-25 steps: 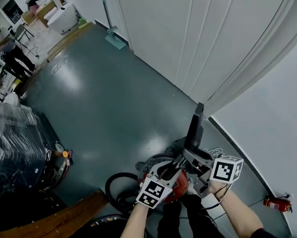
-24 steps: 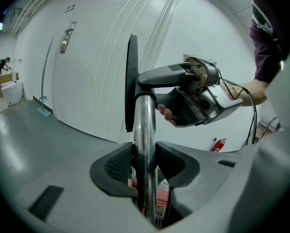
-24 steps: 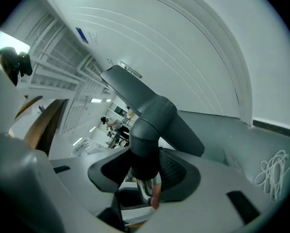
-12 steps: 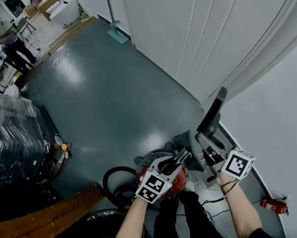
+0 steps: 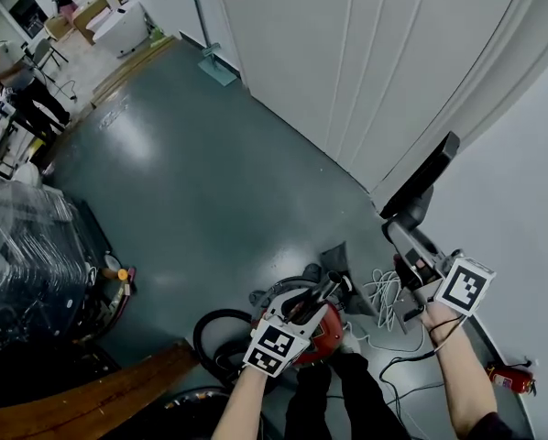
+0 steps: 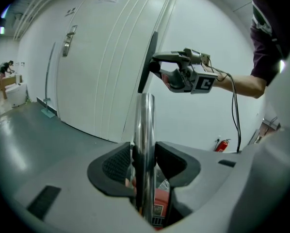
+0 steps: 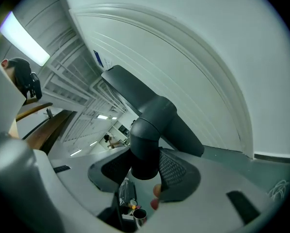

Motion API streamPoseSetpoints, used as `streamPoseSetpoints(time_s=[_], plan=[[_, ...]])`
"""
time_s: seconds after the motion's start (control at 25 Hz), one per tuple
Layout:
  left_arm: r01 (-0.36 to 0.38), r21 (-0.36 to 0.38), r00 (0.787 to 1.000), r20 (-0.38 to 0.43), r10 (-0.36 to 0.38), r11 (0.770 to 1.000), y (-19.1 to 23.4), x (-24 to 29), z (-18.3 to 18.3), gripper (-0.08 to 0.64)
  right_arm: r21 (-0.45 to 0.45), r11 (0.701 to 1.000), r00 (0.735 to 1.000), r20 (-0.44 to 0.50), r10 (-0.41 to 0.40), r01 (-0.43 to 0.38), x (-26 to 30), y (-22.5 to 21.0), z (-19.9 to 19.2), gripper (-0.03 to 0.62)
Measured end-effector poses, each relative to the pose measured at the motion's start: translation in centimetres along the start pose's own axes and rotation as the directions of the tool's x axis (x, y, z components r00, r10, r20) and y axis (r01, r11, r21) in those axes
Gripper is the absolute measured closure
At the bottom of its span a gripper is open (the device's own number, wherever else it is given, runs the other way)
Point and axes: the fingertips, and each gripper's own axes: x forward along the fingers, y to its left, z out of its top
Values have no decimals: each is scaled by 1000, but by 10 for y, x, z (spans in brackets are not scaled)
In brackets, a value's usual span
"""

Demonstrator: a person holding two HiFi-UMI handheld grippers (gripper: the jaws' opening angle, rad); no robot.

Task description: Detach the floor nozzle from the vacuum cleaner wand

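My left gripper (image 5: 329,290) is shut on the chrome vacuum wand (image 6: 145,144), which stands upright between its pads in the left gripper view. The wand's top end is bare. Below it sits the red vacuum cleaner body (image 5: 322,335) with its black hose (image 5: 212,342). Up and to the right, my right gripper (image 5: 404,232) is shut on the round neck (image 7: 145,149) of the dark grey floor nozzle (image 5: 422,177). The nozzle hangs in the air against the white wall, apart from the wand. The left gripper view shows the right gripper (image 6: 170,71) with the nozzle (image 6: 148,62) above the wand's end.
White folding doors (image 5: 347,53) and a white wall close the right side. On the floor lie a white cable (image 5: 384,291), a dark grey part (image 5: 338,262), a red fire extinguisher (image 5: 508,377) and a wooden plank (image 5: 118,401). Wrapped racks (image 5: 27,264) stand left. People work far back.
My right gripper has risen and swung to the right with the floor nozzle, pulling it away from the wand's end. The left gripper has stayed on the wand.
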Motion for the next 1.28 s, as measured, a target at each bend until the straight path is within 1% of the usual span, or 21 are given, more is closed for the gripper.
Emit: streamPoseSetpoints(time_s=[0.12,0.24,0.36,0.48,0.56,0.68,0.84,0.92,1.0,1.12,1.2,1.28], plan=[[-7,-53,998,66,11,999,1,-14,24,356,-14,1000,999,-28,24,-24,-4,11,-1,413],[-25,-69,992,125,33,997,1,-34,59,353,-6,999,998,-36,45,-46,-13,24,6,413],[-41,-81,977,205,56,996,-6,-63,107,354,-10,997,997,-31,70,-71,-24,45,20,413],[-48,-99,949,307,76,994,-19,-98,163,356,-18,994,994,-33,108,-109,-34,72,34,413],[-70,-90,928,358,98,993,-31,-122,197,358,-27,991,991,-33,131,-132,-44,92,42,413],[-118,-52,902,412,129,992,-52,-155,243,382,-43,984,985,-20,174,-175,-59,126,59,413],[-183,-7,870,465,165,983,-84,-191,292,413,-69,971,974,4,228,-227,-82,167,85,413],[-209,11,854,489,177,978,-98,-207,311,426,-87,964,968,19,252,-249,-92,186,97,413],[-229,13,840,508,191,973,-108,-222,322,434,-113,957,962,34,272,-267,-102,203,106,413],[-242,11,814,546,198,970,-123,-241,337,457,-178,943,954,56,296,-282,-119,229,116,413],[-260,26,799,567,200,965,-129,-253,348,482,-225,929,946,75,315,-292,-125,246,121,411],[-278,45,785,586,200,960,-138,-263,358,491,-271,914,936,96,338,-303,-132,263,126,411]])
